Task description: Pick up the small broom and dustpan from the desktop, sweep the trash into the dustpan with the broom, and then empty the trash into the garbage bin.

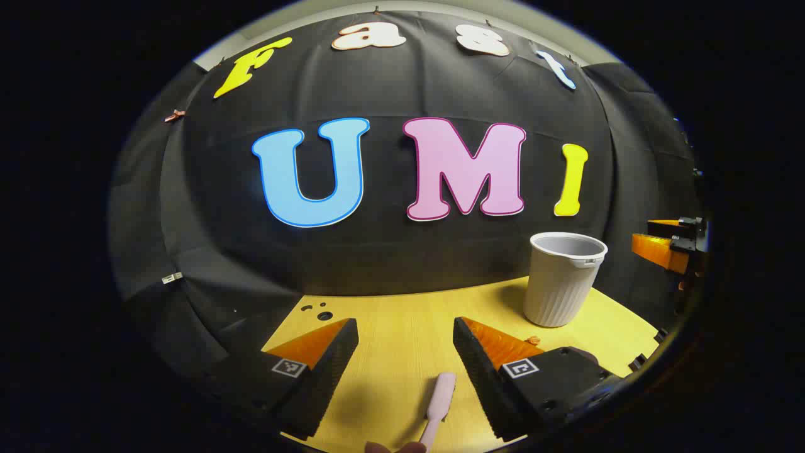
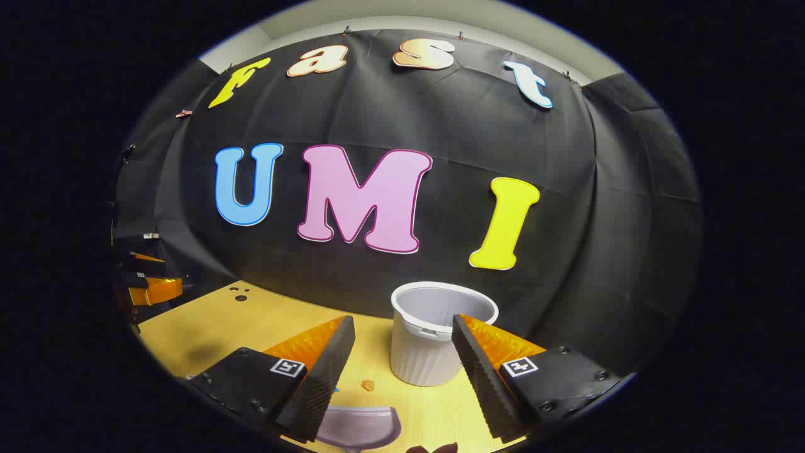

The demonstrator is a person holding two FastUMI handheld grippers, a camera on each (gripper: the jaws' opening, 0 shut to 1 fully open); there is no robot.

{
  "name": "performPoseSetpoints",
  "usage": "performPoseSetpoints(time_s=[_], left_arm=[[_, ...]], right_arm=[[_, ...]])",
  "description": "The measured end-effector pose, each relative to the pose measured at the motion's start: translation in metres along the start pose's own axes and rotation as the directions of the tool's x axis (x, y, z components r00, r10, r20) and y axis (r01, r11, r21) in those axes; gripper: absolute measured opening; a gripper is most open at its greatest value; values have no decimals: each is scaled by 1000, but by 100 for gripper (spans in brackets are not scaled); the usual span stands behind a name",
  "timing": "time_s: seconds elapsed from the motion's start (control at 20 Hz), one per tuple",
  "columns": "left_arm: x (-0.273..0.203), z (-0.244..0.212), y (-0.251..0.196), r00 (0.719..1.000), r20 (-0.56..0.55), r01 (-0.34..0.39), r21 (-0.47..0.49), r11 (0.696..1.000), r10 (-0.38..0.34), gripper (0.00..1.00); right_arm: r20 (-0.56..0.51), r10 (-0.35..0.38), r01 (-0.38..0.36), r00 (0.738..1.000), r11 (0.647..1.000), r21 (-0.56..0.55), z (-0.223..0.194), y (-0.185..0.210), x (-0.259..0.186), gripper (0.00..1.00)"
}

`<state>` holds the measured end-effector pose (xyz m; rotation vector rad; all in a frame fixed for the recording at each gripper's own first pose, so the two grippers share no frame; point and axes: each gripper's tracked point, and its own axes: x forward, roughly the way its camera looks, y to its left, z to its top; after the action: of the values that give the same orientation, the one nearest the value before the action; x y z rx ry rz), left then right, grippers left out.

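Note:
In the left gripper view, a pale pink broom handle [image 1: 439, 401] lies on the yellow desktop [image 1: 402, 321] below my open left gripper [image 1: 405, 371], which hovers above it with nothing held. The white ribbed garbage bin [image 1: 561, 277] stands to the right at the back. In the right gripper view, the lilac dustpan [image 2: 360, 428] lies on the desktop [image 2: 251, 321] at the bottom, beneath my open right gripper [image 2: 402, 371]. A small orange scrap of trash [image 2: 368, 384] lies between the dustpan and the bin [image 2: 434, 333], which stands close ahead.
The right gripper [image 1: 670, 245] hangs at the right edge of the left gripper view; the left gripper [image 2: 148, 283] hangs at the left edge of the right gripper view. Small dark holes [image 1: 321, 311] mark the desktop's far left corner. The black cloth wall closes the back.

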<state>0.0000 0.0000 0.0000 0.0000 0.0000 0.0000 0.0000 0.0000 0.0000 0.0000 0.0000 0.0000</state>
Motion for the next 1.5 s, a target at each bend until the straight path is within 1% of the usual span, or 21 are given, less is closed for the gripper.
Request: performPoseSetpoints(time_s=[0.25, 0.5, 0.75, 0.85, 0.9, 0.95, 1.05, 1.15, 1.2, 1.3, 1.4, 1.45, 1.5], left_arm=[[-1, 5, -15, 1000, 11, 25, 25, 999, -26, 94], [-2, 4, -26, 999, 5, 33, 25, 999, -33, 94], [-4, 0, -30, 999, -1, 39, 29, 999, -39, 94], [-4, 0, -30, 999, -1, 41, 35, 999, -41, 94], [-5, -1, -31, 999, -3, 42, 39, 998, -42, 94], [-5, -5, -31, 999, -7, 44, 42, 998, -43, 94], [-5, -10, -30, 999, -15, 43, 40, 998, -42, 94], [-5, -16, -31, 999, -28, 44, 32, 999, -43, 94], [-6, -18, -30, 999, -33, 43, 33, 999, -42, 94], [-6, -22, -29, 999, -39, 40, 43, 998, -39, 94], [-7, -24, -29, 998, -43, 38, 56, 998, -35, 94], [-8, -27, -28, 998, -45, 36, 60, 998, -34, 94], [-8, -29, -27, 998, -50, 33, 61, 998, -30, 94]], right_arm=[[-19, 5, -4, 1000, 1000, 8, -7, -5, -3, 98], [-34, 19, -19, 999, 1000, 1, -13, -5, -10, 97], [-58, 53, -52, 997, 998, 23, -19, 4, -15, 98], [-99, 83, -80, 992, 996, 32, -30, 12, -19, 98], [-148, 102, -98, 984, 995, 34, -42, 16, -23, 98], [-213, 119, -115, 970, 993, 33, -60, 19, -29, 98], [-331, 153, -148, 931, 988, 40, -91, 24, -44, 98], [-430, 174, -169, 886, 984, 50, -125, 27, -62, 97], [-482, 182, -177, 857, 983, 56, -143, 28, -71, 97], [-588, 189, -182, 787, 981, 72, -177, 32, -91, 97], [-681, 210, -197, 702, 976, 98, -209, 42, -106, 97], [-725, 214, -201, 654, 974, 105, -224, 44, -116, 97], [-758, 217, -205, 615, 972, 112, -237, 46, -121, 97]])
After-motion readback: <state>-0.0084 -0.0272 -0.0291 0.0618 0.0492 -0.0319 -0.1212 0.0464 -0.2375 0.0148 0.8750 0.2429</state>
